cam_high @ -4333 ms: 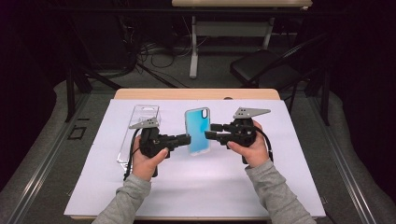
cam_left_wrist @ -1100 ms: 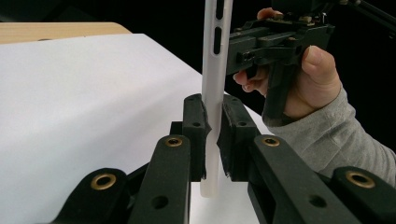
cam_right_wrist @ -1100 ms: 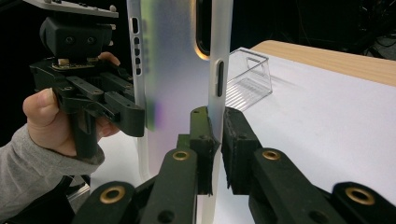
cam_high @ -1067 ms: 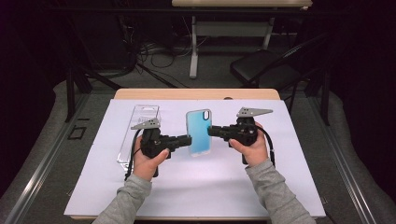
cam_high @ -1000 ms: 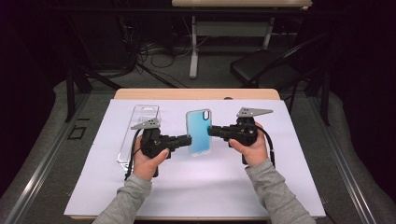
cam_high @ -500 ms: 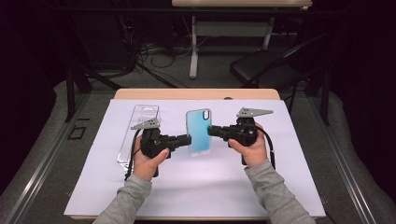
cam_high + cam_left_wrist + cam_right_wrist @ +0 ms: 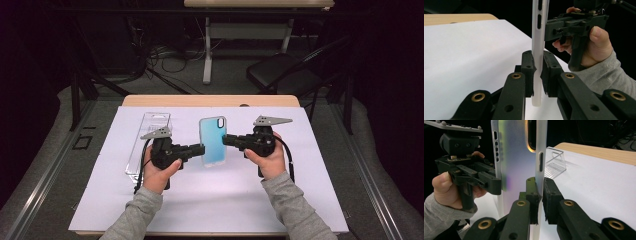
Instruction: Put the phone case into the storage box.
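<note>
A light blue phone case [image 7: 213, 141] is held upright above the white table sheet, between my two grippers. My left gripper [image 7: 201, 149] is shut on its lower left edge; in the left gripper view both pads press the case's thin side wall [image 7: 538, 62]. From the right, my right gripper [image 7: 225, 140] is shut on the opposite edge, and in the right gripper view its jaws clamp the case's wall [image 7: 540, 165] below the button slot. The left gripper [image 7: 494, 185] also shows at the case's far edge there.
A clear plastic package [image 7: 148, 141] lies flat on the white sheet [image 7: 225, 200] just left of my left hand; it appears behind the case as the clear package [image 7: 554, 161]. The wooden table edge [image 7: 210, 100] runs along the back. A dark chair [image 7: 280, 72] stands beyond.
Since the oldest frame the case and both grippers have shifted slightly to the right. Over the last second nothing has visibly moved.
</note>
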`<state>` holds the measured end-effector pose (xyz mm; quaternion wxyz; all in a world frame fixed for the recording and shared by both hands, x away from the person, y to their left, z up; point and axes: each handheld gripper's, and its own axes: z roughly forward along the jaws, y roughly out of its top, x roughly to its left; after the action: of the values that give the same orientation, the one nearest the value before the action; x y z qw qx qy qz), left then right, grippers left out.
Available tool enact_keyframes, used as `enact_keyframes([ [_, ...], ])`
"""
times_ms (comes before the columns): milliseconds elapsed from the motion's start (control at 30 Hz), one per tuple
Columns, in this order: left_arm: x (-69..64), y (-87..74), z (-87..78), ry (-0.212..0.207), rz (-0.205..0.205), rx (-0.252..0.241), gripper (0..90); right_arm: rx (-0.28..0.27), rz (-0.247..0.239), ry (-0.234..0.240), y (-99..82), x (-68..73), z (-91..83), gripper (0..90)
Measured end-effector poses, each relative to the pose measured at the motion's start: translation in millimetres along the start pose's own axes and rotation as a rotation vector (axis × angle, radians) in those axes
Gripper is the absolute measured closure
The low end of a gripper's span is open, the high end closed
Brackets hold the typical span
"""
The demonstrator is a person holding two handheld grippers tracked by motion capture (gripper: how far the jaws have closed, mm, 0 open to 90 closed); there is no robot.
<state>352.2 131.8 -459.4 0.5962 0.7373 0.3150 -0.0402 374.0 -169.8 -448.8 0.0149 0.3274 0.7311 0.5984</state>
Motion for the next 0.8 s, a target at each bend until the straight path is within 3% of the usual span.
enact_keyframes([
  [367,0.3,0.3,-0.5,0.013,-0.004,-0.018,72.7,0.001,0.009,-0.029,-1.2,-1.3,0.2,84.1],
  [800,1.5,0.4,0.0,0.057,-0.001,-0.022,63.5,-0.010,0.014,-0.074,-1.9,-4.0,-1.5,84.1],
])
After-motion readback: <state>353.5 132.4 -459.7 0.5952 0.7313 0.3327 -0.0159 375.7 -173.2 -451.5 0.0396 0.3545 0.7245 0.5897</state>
